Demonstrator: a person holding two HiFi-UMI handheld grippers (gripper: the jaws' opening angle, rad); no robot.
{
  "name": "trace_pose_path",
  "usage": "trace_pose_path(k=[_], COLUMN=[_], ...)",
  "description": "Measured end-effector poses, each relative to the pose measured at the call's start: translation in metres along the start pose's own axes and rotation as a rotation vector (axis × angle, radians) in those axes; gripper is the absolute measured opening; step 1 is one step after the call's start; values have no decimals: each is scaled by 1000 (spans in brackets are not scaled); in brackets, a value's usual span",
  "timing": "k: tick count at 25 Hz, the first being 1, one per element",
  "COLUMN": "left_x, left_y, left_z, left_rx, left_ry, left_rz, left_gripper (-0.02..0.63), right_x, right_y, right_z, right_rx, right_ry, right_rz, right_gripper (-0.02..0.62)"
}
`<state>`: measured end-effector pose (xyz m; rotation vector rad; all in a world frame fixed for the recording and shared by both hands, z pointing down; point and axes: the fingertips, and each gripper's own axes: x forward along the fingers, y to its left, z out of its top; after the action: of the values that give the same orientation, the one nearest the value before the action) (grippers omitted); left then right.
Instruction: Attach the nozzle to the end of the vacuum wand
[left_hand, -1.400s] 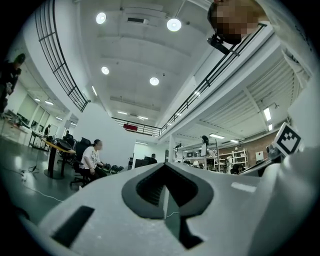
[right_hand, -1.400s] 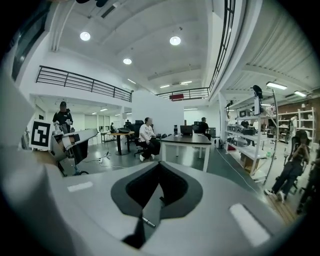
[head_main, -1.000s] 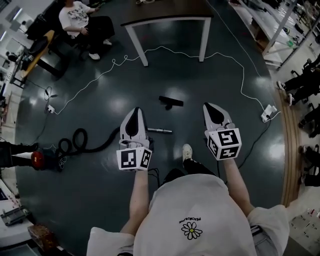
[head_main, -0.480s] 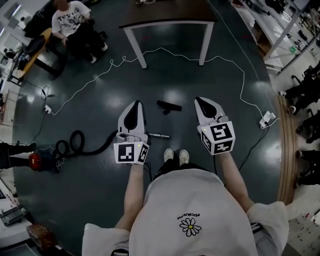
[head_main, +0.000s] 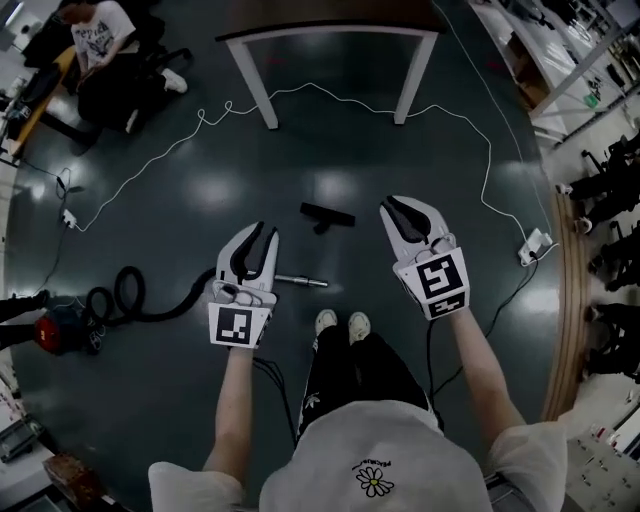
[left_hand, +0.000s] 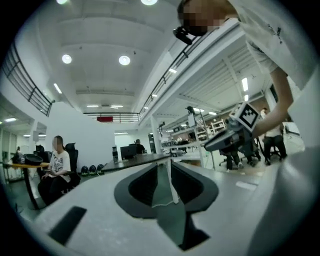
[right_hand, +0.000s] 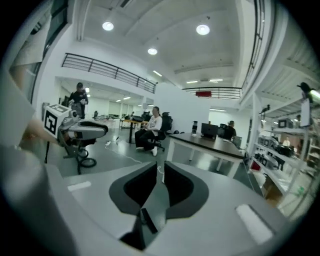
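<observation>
In the head view the black nozzle (head_main: 325, 214) lies on the dark floor, ahead of and between my two grippers. The silver wand end (head_main: 303, 282) lies just right of my left gripper (head_main: 262, 232), and its black hose (head_main: 150, 300) runs left to the red vacuum body (head_main: 58, 330). My right gripper (head_main: 392, 205) hangs right of the nozzle. Both point forward above the floor, apart from the parts. Their jaws have just been opening. The left gripper (left_hand: 167, 162) shows a small gap and the right gripper (right_hand: 161, 164) a narrow slit, with nothing between either pair.
A white-legged table (head_main: 262, 95) stands ahead, with a white cable (head_main: 300, 92) trailing across the floor to a power strip (head_main: 535, 246). A seated person (head_main: 100, 50) is at the far left. The holder's shoes (head_main: 340, 325) stand just behind the wand. Shelving (head_main: 590, 70) lines the right side.
The person has leaned forward and both grippers have sunk toward the floor, the left one drifting left. The feet now stand together. The left jaws show a slight gap.
</observation>
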<state>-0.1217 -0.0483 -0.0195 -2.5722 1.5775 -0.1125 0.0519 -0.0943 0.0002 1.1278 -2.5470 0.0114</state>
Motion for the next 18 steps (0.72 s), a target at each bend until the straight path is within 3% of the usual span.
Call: trace_pose_path(k=[2, 4, 5, 7, 8, 10, 12, 14, 18], left_x=[18, 25, 18, -6, -20, -48, -70, -82, -90], left_y=[-3, -20, -32, -51, -55, -58, -58, -61, -76], left_z=[-120, -278, -364, -527, -598, -714, -795, -847, -892], left_rx=[45, 122, 164, 303, 384, 485, 525, 551, 571], left_ry=[53, 195, 306, 549, 659, 821, 915, 964, 976], left_rz=[-121, -336, -450, -651, -729, -826, -874, -904, -924], left_gripper=[131, 326, 392, 435, 437, 442, 443, 443, 429], right_x=[69, 143, 178, 245, 277, 334, 379, 413, 456], right_y=[14, 32, 41, 55, 60, 73, 94, 114, 145], right_z=[-81, -188, -248, -374, -433, -531, -599, -645, -706], right_rx=[-127, -363, -547, -978, -1145, -1286, -1309, -1312, -1331], right_ry=[40, 106, 148, 223, 249, 293, 325, 346, 378], right_rz=[87, 167, 202, 260, 293, 386, 477, 557, 669], right_gripper=[84, 143, 172, 238, 240, 238, 242, 251, 267])
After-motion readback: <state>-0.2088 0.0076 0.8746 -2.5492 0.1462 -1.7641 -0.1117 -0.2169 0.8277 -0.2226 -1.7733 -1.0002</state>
